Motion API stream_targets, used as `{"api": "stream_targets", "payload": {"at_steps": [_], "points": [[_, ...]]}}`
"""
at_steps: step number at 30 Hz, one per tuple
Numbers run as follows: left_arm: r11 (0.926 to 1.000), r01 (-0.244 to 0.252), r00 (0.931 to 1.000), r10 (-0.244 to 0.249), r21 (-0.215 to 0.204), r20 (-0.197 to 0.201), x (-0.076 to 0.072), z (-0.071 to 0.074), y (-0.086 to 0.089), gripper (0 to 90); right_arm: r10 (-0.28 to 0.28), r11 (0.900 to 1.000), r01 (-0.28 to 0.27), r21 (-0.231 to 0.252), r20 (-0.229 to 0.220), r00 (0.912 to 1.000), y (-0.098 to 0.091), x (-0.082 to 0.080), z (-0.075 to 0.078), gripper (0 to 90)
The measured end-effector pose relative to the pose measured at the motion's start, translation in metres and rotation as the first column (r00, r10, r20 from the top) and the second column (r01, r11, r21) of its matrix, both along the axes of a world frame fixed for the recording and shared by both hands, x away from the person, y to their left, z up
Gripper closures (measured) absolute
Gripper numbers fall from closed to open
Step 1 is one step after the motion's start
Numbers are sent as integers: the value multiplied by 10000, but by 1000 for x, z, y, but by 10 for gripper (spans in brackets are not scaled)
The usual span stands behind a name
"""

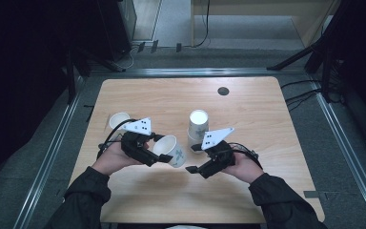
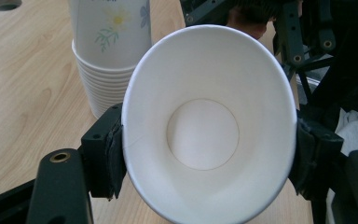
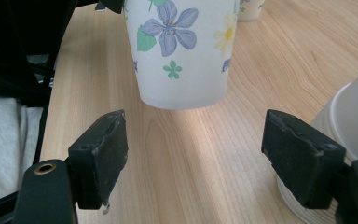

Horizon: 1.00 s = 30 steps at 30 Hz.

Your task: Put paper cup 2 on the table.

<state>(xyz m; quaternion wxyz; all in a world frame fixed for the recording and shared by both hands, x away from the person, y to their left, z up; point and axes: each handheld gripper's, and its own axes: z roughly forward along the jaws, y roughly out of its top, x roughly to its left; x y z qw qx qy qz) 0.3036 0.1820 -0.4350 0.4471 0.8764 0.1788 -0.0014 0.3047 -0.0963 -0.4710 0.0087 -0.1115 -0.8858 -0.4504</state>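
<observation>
A light wooden table seen from above, with a person's two forearms coming in from the near edge, each hand holding a two-jaw gripper.

The left gripper is clamped on a flowered paper cup near the middle of the table. Its black pads press the rim from both sides, squeezing the mouth into an oval. The cup is empty: the left gripper view looks straight into its white inside down to the round bottom. The cup lies tilted, nearly on its side, with its long axis running left to right across the table; the open mouth faces left towards the left gripper and the closed base points right, towards the right gripper.

The right gripper sits just right of the cup's base, jaws spread apart with nothing between them.

Just beyond the held cup stands a stack of paper cups, upright, the top one showing an empty white inside. A single cup stands at the far left of the table, near the left hand.
</observation>
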Motion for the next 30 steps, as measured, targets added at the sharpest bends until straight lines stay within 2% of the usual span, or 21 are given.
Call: {"api": "stream_targets", "payload": {"at_steps": [4, 9, 14, 24, 30], "points": [[9996, -32, 10000, 34, 289, -79, 1, -2, 2, 264, 30, 10000, -30, -13, 14, 10000, -5, 2, 2, 221], [9978, -111, 9998, 122, 654, -165, 1, -5, 5, 263, -233, 9997, 233, 10, 37, 9997, -14, 4, 5, 221], [9951, -175, 9996, 194, 975, -184, -1, -8, 14, 263, -169, 9998, 170, 56, -38, 9998, -24, 5, 9, 221], [9939, -615, 9978, 637, 917, -206, 2, -8, 35, 263, -609, 9980, 604, 166, 257, 9978, -45, 7, 15, 221], [9913, -787, 9965, 813, 1058, -200, 0, -10, 47, 262, -879, 9958, 868, 304, 370, 9954, -59, 11, 19, 222]]}}
